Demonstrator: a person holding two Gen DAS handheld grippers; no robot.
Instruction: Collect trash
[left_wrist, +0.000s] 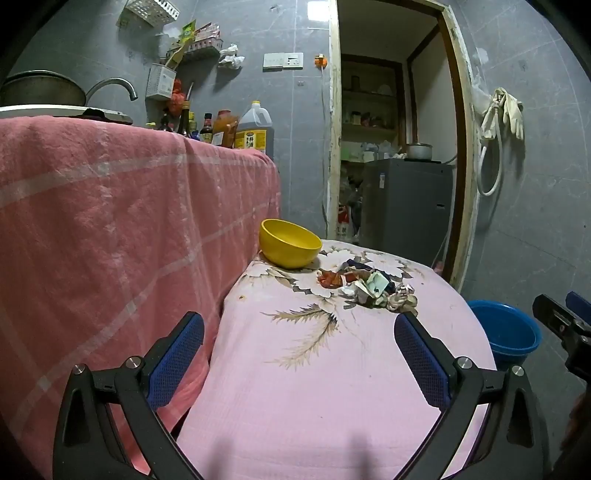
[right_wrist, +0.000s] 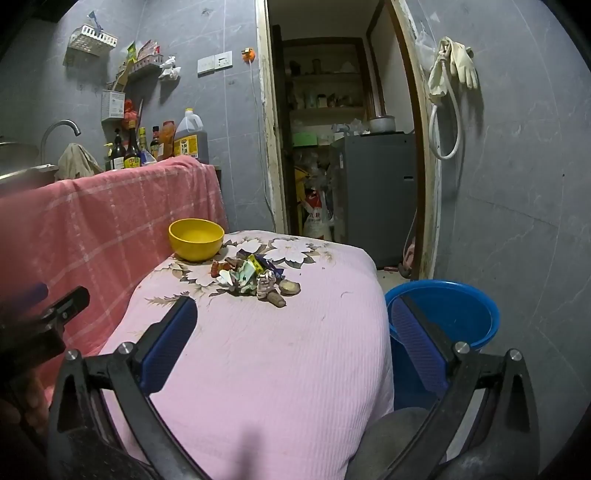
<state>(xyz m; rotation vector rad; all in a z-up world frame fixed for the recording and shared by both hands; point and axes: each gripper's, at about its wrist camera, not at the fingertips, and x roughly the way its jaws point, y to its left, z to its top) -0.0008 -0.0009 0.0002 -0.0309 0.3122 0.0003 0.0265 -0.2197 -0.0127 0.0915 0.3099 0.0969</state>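
Yellow bowl (left_wrist: 290, 243), one only, sits ahead-left of both wide, empty claws, left claw (left_wrist: 299, 345) and right claw (right_wrist: 295, 334). One trash pile (right_wrist: 255, 277) lies ahead on the pink desk (right_wrist: 266, 362); one blue bucket (right_wrist: 458, 310) stands right.

Dim indoor light, cool cast. Glare patch on grey tiled wall (left_wrist: 317, 14), top centre of left view. Soft shadows along lower edge on pink floral cloth (right_wrist: 266, 362). Heavy fisheye bending, black vignette corners. Focus sharp.

Pink-clothed table (right_wrist: 258, 369) carries yellow bowl (right_wrist: 196, 239), trash pile (right_wrist: 255, 278).
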